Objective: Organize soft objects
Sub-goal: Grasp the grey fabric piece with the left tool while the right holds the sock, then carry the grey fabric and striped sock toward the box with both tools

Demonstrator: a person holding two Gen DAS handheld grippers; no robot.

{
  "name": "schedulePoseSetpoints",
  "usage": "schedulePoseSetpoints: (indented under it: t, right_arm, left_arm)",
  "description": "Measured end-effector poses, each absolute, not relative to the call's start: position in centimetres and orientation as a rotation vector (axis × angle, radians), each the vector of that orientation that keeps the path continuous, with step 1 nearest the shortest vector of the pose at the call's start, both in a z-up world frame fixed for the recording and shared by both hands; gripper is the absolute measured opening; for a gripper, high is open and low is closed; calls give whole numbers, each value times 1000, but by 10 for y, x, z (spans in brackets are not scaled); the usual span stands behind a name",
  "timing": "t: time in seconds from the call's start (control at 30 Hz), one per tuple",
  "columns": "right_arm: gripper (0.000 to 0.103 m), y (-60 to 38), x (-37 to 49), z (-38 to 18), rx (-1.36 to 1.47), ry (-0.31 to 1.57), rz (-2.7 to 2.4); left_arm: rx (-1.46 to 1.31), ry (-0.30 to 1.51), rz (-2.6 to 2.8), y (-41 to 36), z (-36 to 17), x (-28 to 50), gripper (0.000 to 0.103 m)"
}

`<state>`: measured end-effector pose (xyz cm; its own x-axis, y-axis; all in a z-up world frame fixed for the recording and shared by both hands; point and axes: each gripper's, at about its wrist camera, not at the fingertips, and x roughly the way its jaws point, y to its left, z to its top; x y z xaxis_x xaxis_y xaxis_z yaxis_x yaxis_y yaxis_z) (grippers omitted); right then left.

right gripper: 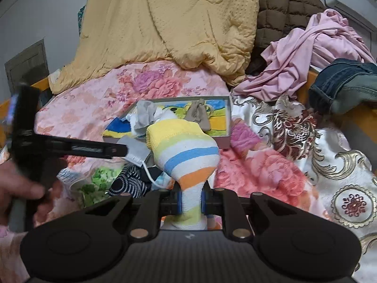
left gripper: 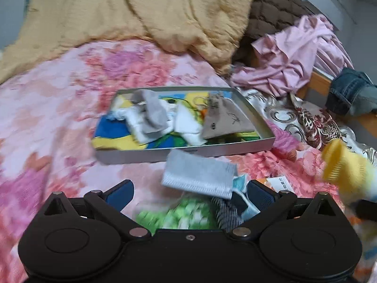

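Note:
My right gripper (right gripper: 190,200) is shut on a sock striped yellow, white, blue and orange (right gripper: 188,155), held up off the bed; the same striped sock (left gripper: 341,167) shows blurred at the right of the left wrist view. My left gripper (left gripper: 188,195) stands open and low over the floral bedspread, nothing pinched. A flat grey sock (left gripper: 200,174) lies just ahead of its fingertips, in front of a shallow metal tray (left gripper: 188,152). The tray (right gripper: 222,141) holds a grey sock (left gripper: 150,113), white socks (left gripper: 186,122) and a tan pouch (left gripper: 223,120).
A dark striped sock (left gripper: 226,210) and a green patterned piece (left gripper: 183,214) lie under the left gripper. Behind the tray are a yellow quilt (right gripper: 176,23), a brown jacket (right gripper: 282,4), a pink garment (right gripper: 306,54) and jeans (right gripper: 341,85). A hand (right gripper: 18,188) grips the left tool.

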<state>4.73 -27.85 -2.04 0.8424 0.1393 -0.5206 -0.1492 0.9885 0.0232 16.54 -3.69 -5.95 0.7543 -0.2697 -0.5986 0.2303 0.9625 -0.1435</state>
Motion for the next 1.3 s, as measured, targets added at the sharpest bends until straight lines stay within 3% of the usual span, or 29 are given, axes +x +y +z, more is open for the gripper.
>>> schedulePoseSetpoints:
  t: [0.33, 0.4, 0.47, 0.53, 0.67, 0.97, 1.3]
  right_arm:
    - [16, -272, 55, -28, -8, 572, 143]
    - [16, -272, 57, -29, -9, 573, 142]
    - [16, -272, 57, -29, -12, 574, 139]
    - [17, -274, 57, -29, -11, 575, 133]
    - [17, -275, 55, -30, -6, 580, 129]
    - [17, -268, 50, -22, -9, 553, 161]
    - [16, -245, 35, -3, -1, 448, 248]
  left_arm:
    - [-69, 776, -347, -51, -85, 235, 100]
    - [-64, 763, -358, -54, -84, 238, 85]
    - [-110, 764, -374, -51, -84, 242, 49]
    - [-163, 773, -399, -47, -86, 243, 24]
    - [-157, 762, -391, -47, -88, 238, 7]
    - [-249, 692, -370, -25, -67, 219, 4]
    - [-229, 521, -268, -2, -16, 120, 4]
